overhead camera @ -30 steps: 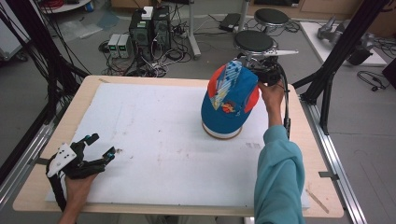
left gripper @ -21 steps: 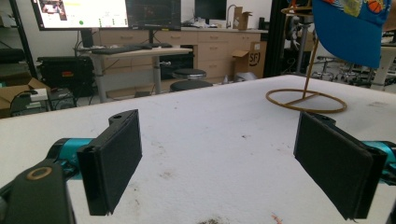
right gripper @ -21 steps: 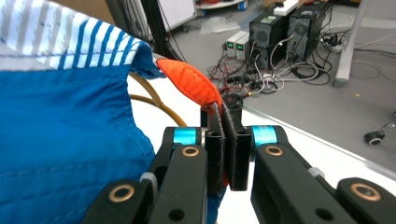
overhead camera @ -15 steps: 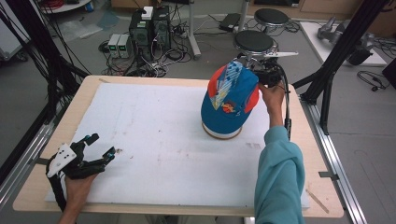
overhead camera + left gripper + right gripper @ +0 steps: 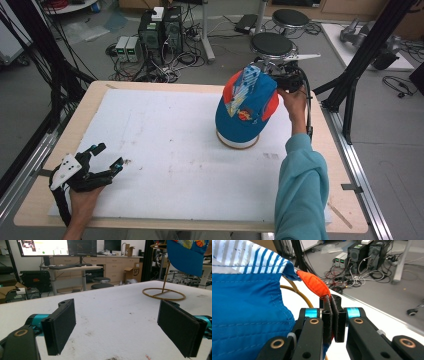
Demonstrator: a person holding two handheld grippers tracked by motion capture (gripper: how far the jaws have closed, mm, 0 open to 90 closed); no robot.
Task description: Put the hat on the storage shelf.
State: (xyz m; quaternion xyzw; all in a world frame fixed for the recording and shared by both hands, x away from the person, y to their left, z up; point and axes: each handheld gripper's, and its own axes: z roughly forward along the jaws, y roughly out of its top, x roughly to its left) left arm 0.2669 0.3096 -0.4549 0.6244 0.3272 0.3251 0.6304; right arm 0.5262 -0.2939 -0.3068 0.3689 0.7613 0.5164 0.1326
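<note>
High view: right claw (image 5: 280, 80) on cap (image 5: 245, 107) brim near table (image 5: 300, 220) edge.

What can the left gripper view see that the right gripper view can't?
Left gripper view: the open left hand-held gripper, desks with monitors behind the table, and the gold ring base of the hat stand. Right gripper view: the right hand-held gripper shut on the cap's orange brim, plus computer towers on the floor. Both: the blue cap and the white tabletop.

Cap (image 5: 186, 255) cut off by the frame's top edge; stand (image 5: 163, 291) top hidden — under cap.
</note>
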